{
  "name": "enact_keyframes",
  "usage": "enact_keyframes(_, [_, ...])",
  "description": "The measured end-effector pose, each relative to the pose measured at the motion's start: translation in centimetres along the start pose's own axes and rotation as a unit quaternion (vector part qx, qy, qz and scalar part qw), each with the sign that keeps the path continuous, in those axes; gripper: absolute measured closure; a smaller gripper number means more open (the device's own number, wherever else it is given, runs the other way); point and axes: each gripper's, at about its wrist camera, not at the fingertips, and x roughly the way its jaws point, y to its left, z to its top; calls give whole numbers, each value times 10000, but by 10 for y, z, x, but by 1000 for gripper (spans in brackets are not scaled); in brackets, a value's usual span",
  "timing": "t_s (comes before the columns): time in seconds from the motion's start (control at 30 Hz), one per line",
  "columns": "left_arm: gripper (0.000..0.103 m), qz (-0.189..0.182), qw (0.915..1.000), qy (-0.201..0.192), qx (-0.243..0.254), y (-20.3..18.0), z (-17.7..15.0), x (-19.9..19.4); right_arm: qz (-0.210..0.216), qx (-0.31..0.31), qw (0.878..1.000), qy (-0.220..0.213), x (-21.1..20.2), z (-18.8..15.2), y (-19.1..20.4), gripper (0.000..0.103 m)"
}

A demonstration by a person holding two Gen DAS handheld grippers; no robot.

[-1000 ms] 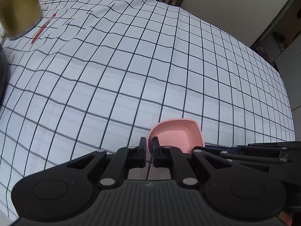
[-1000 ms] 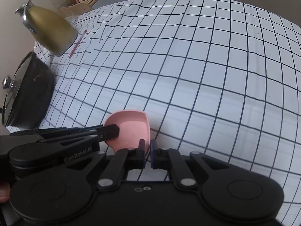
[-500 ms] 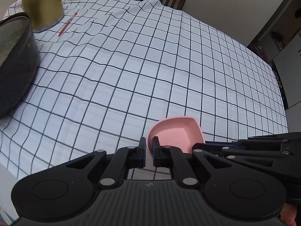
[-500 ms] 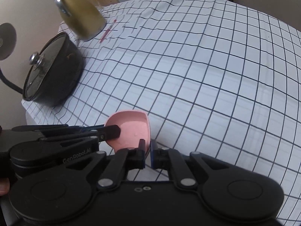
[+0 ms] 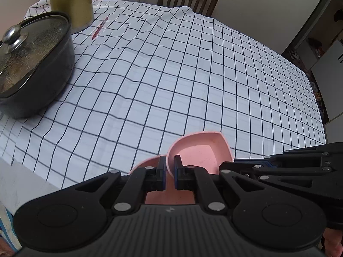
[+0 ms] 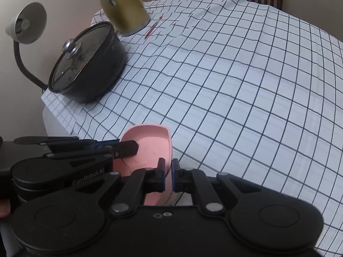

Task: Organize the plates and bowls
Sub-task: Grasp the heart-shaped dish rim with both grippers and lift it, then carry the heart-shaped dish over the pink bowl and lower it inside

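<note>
pink bowl point(image 5: 201, 150) | carried above checked tablecloth point(image 5: 171, 81), 6 o'clock edge | left gripper point(image 5: 170, 172), right gripper point(image 6: 168, 176) each pinching opposite rims | likely light, stiff, slick; rim hold best

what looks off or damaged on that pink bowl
A thin dark line like a hairline crack runs across the inside of the pink bowl, near the left claw, in the right wrist view. It could be only a scratch.

On the checked cloth there was one pink bowl point(image 5: 201, 152), one black lidded pot point(image 5: 36, 68), one gold jug point(image 5: 70, 2), one red pen point(image 5: 99, 29), and two grippers.
</note>
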Motion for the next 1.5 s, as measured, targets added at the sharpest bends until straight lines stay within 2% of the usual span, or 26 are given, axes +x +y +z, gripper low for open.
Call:
enact_keyframes(0.27, [97,24,9999,127,-106,22,-24,-1,-11,-115,9998,180,11,-17,25,99])
enact_keyframes(0.5, [97,27,9996,226,-183,30,-37,5,-26,-128,9994,306,23,-28,30,99])
enact_keyframes(1.07, [97,128,9991,378,-148,30,-35,27,-219,-24,9987,456,45,-30,28,99])
enact_keyframes(1.33, [97,221,9990,384,-41,27,-35,26,-172,-23,9991,399,41,-27,28,86])
enact_keyframes(1.5, [97,163,9993,326,-30,27,-37,19,-108,-122,9994,298,30,-26,30,84])
